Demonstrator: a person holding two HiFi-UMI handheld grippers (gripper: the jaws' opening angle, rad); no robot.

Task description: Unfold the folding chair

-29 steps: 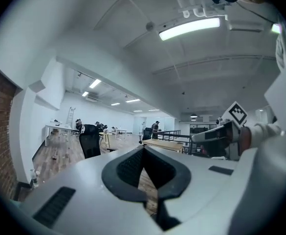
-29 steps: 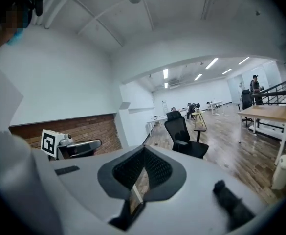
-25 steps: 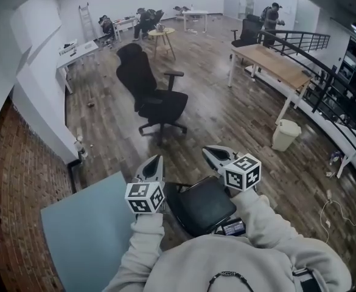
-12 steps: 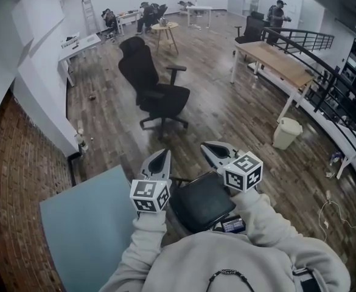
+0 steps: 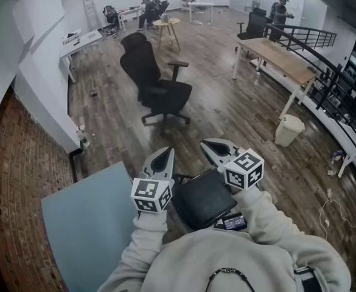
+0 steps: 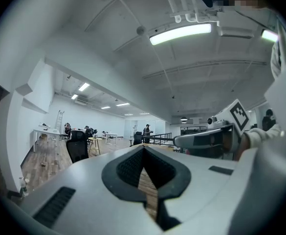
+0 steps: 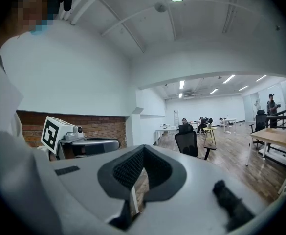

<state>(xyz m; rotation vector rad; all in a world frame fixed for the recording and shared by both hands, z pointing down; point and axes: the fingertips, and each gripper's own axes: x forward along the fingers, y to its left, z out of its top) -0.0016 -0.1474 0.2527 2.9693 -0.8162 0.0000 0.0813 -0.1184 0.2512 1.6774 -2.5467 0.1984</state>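
While the left gripper point(image 5: 164, 154) and right gripper point(image 5: 212, 144) hover closed and empty, the folding chair point(image 5: 203, 198) sits beneath.

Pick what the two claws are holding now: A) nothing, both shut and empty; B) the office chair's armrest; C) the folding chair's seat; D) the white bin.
A: the gripper views show the left claw and right claw shut at the tips, with nothing between.

No legible words or numbers, only square markers on left cube point(image 5: 150, 194), right cube point(image 5: 243, 169)
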